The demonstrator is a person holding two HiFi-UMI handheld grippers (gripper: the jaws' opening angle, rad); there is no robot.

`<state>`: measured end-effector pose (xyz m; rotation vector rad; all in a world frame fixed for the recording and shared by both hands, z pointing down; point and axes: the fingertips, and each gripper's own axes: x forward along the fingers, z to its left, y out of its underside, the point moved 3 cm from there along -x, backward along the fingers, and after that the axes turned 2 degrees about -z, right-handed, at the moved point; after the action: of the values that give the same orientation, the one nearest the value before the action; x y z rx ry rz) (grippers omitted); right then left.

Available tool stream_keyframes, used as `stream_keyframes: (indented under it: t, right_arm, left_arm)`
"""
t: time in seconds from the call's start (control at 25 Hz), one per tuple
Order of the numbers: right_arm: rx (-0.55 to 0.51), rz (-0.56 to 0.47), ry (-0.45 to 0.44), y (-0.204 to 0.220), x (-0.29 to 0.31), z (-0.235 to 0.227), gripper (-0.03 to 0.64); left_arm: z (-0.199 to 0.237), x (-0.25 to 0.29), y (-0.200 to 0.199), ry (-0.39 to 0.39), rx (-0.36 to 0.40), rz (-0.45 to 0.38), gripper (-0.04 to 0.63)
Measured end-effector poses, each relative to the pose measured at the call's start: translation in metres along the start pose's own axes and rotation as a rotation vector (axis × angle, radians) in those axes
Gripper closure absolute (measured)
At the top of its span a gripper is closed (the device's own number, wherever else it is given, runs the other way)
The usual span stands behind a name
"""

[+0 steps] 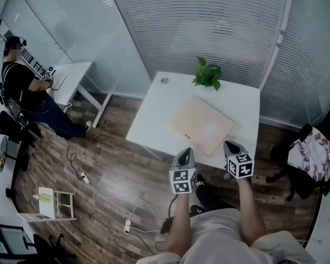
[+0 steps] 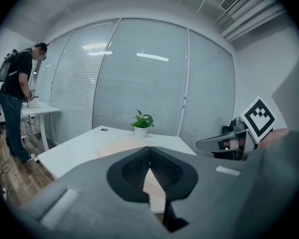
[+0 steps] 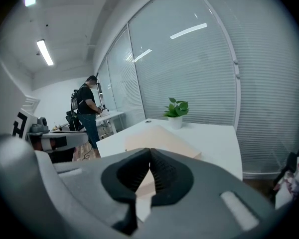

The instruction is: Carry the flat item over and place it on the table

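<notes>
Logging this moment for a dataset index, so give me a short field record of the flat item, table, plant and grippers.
table: white
flat item: beige board, lying flat on the table, towards its near edge
plant: potted, at the far edge, beyond the board
left gripper: jaws shut, nothing between them
right gripper: jaws shut, nothing between them
bystander: person at a second table, far left

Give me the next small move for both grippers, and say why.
Probably draw both grippers back from the table and stop. The flat board already lies flat on the white table, near the potted plant. The left gripper and right gripper are both shut with nothing between their jaws, so nothing seems left to carry.
</notes>
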<state>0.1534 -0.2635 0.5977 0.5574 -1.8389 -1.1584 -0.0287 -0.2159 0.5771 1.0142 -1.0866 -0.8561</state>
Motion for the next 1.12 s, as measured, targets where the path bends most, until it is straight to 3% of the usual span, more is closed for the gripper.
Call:
stream_keyframes:
  t: [0.16,1.12]
  right_arm:
    - [0.06,-0.022,0.0,0.003,-0.008,-0.002,0.617]
    - [-0.002,0.013,-0.01,0.004,-0.017,-0.019,0.617]
  left_arm:
    - [-0.004,-0.002,0.001,0.008,-0.003,0.029,0.589]
    - [-0.015,0.016,-0.012,0.073,-0.006,0.08,0.589]
